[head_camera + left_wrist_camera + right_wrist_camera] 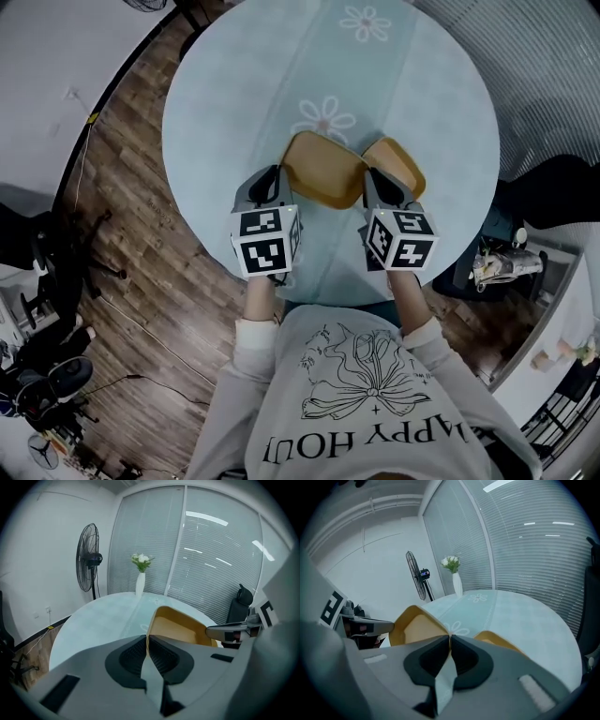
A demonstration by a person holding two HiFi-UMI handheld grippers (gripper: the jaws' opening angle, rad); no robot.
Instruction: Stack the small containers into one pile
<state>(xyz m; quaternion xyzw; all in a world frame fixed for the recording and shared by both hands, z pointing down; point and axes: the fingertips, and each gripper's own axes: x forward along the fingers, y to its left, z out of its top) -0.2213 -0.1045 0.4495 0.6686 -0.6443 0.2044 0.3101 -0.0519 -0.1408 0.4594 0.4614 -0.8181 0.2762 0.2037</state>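
Fingers (pixel 131 657) of left gripper (pixel 146 640), right gripper (pixel 450 640) pinch empty yellow container (pixel 323 169); second container (pixel 400 161) alongside.

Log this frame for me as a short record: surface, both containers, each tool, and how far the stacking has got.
surface: round table with a pale blue flower-print cloth
container one: mustard-yellow rounded-rectangular plastic container, in front of the person
container two: second mustard-yellow container, at its right, edges meeting
left tool: shut on container one's near-left rim
right tool: shut on a yellow rim, apparently container one's right edge
stack status: not yet nested
background: white vase with flowers, standing fan
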